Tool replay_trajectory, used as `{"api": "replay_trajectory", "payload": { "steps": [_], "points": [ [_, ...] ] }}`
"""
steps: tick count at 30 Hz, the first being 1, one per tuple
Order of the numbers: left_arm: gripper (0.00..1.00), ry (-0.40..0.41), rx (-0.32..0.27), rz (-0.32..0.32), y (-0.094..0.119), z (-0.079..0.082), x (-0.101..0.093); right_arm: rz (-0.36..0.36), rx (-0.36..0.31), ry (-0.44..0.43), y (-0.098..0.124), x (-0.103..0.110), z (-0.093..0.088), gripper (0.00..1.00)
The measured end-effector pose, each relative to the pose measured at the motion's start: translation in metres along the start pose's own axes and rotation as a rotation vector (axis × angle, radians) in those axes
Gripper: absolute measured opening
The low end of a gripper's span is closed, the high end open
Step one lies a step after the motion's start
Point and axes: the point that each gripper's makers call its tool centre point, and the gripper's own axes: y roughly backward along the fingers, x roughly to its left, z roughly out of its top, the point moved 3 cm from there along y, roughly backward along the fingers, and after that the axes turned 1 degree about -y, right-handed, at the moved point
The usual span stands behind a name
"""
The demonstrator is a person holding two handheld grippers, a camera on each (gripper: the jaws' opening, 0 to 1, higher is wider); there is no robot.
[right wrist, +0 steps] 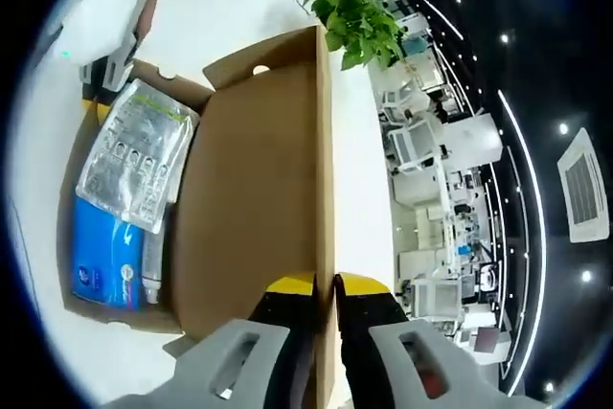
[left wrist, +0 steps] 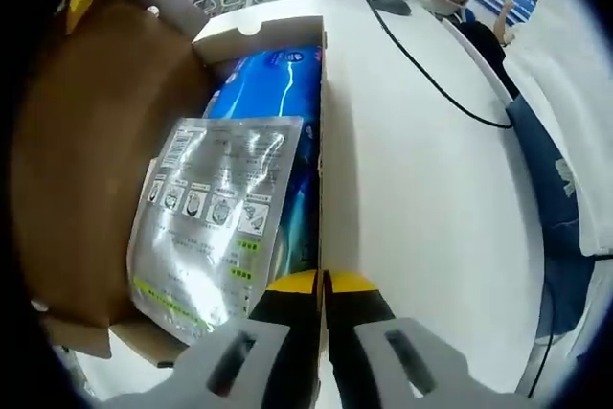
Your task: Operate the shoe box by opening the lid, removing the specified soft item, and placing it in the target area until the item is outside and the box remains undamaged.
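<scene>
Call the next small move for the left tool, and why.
Probably release the box wall and shift the left tool over the silver pouch. The right tool is pinching the lid edge, holding it open, so the box is accessible. The pouch lies on top of the blue pack, uncovered, right beside the left tool, which is closed on the wall edge.

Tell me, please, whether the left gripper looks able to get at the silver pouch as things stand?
Probably not yet. The left gripper is shut on the box wall. The silver pouch lies uncovered just beside it, with the lid held open, so it would need to let go first.
</scene>
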Motion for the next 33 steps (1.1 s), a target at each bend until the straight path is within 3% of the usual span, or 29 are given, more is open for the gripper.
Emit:
{"api": "replay_trajectory", "payload": {
  "steps": [10, 33],
  "points": [
    [0.01, 0.009, 0.006, -0.005, 0.0, 0.001, 0.0, 0.096, 0.02, -0.049, -0.017, -0.006, -0.005, 0.04],
    [0.01, 0.017, 0.004, -0.007, -0.001, 0.001, 0.0, 0.269, 0.082, -0.049, -0.048, -0.009, -0.013, 0.04]
  ]
}}
